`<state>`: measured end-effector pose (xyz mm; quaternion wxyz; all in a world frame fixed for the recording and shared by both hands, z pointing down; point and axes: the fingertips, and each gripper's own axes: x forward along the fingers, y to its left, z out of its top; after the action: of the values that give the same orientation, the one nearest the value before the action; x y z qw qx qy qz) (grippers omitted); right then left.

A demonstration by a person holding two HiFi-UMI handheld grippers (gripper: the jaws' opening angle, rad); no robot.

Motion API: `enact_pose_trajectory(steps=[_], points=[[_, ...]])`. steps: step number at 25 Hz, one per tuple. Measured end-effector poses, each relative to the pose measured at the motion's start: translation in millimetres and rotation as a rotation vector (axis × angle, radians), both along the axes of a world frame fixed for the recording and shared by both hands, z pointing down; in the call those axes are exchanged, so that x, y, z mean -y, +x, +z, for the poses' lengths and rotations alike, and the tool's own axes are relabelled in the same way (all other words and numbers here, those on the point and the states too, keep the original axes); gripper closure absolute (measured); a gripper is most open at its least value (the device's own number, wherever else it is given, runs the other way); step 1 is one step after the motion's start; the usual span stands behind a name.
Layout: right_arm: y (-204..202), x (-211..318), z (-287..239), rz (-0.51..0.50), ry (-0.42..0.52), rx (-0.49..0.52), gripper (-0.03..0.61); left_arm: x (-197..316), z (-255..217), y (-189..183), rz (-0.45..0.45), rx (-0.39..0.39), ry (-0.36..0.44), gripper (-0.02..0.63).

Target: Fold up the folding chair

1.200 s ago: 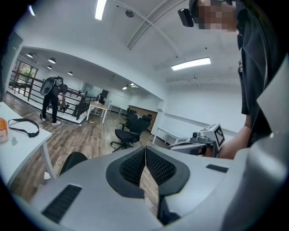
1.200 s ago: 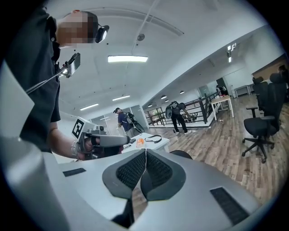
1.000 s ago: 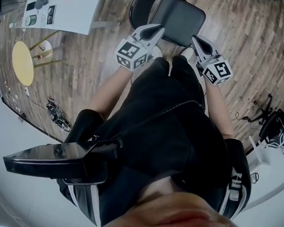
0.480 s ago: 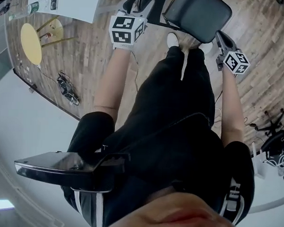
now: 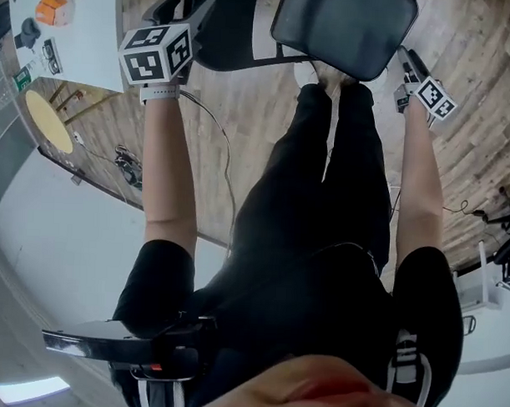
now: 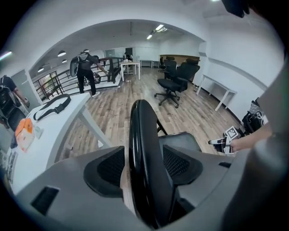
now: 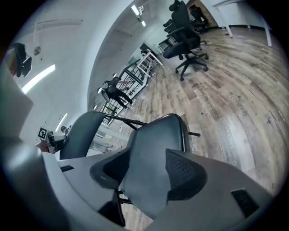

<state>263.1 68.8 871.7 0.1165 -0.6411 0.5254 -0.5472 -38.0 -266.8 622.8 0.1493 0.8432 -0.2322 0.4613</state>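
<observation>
folding chair [image 5: 344,30] on wood floor [image 5: 242,106] right at person's feet; head view crops its top, legs mostly hidden under seat; left hand-held gripper [image 6: 143,166] jaws opening, backrest [image 6: 141,131] edge-on between pads, not pinched; right hand-held gripper [image 7: 146,173] jaws opening too, seat [image 7: 158,140] between them, no squeeze I can see; white bench [image 5: 86,26] off left, half cropped

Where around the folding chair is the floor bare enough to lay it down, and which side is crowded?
Bare wood floor runs from the folding chair's seat out to the office chairs; that stretch is free. The person's left side is crowded: the white table, yellow stool and a cable bundle sit close together.
</observation>
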Motion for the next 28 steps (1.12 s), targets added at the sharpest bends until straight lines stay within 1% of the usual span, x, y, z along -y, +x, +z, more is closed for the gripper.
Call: enact_pose_trajectory(steps=[3,6,9,11,14,19,21,24,28], points=[[4.8,-7.1,40.8,-0.014,0.013,0.046,0.282,2.2,19.1,4.7,-0.003,0.018,-0.047,0.365],[4.2,-15.2,74.7,-0.057,0.019,0.081,0.242,-2.3,37.7,9.5,0.016,0.051,-0.109,0.365],[-1.7,-17.5,99.0,-0.031,0.044,0.202,0.239,-5.7,47.0,7.4,0.047,0.11,-0.151,0.374],[-13.4,-20.4,115.7,-0.043,0.026,0.269,0.239,-6.2,47.2,5.2,0.05,0.116,-0.174,0.41],[-26.1,-19.6,131.0,-0.082,0.024,0.333,0.239,-8.2,48.6,6.3,0.05,0.109,-0.209,0.44],[-38.1,-11.9,143.7,-0.127,0.035,0.381,0.241,-7.4,49.8,5.6,0.051,0.118,-0.233,0.463],[-39.4,-10.5,147.2,-0.145,0.025,0.394,0.241,-7.3,51.7,4.7,0.046,0.12,-0.241,0.466],[-40.0,-7.6,145.5,-0.161,0.026,0.442,0.244,-5.5,52.1,2.3,0.034,0.126,-0.242,0.465],[-36.4,-9.2,146.8,-0.188,0.026,0.457,0.275,-6.1,52.1,3.5,0.037,0.127,-0.231,0.465]])
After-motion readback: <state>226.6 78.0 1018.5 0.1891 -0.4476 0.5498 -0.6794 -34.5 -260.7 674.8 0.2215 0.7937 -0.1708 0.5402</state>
